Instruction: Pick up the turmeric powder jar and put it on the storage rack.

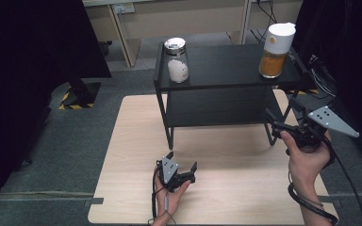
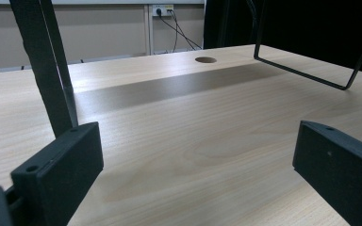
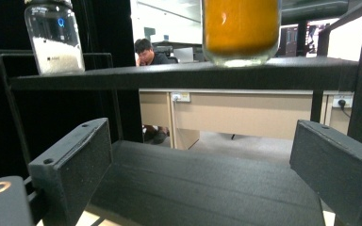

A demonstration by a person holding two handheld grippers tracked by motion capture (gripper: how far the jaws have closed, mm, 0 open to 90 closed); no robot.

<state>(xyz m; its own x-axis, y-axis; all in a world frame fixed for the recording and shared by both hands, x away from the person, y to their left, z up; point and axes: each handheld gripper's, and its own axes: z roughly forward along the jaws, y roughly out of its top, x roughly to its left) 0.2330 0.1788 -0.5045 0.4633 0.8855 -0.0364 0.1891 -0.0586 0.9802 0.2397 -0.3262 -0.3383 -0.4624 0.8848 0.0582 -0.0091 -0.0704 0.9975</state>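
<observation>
Left gripper [image 1: 183, 161] open, low over wood table [image 1: 132, 141]; right gripper [image 1: 274, 123] open by black shelf [image 1: 226, 66]; grey carpet.

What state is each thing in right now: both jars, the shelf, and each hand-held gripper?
Jar of white grains: upright, lid on, top shelf's left end.
Jar of orange contents: upright, white lid on, top shelf's right end.
Black shelf: standing on the table, lower tier bare.
Left hand-held gripper: open, holding nothing, low over the table.
Right hand-held gripper: open, holding nothing, facing the lower tier.
</observation>
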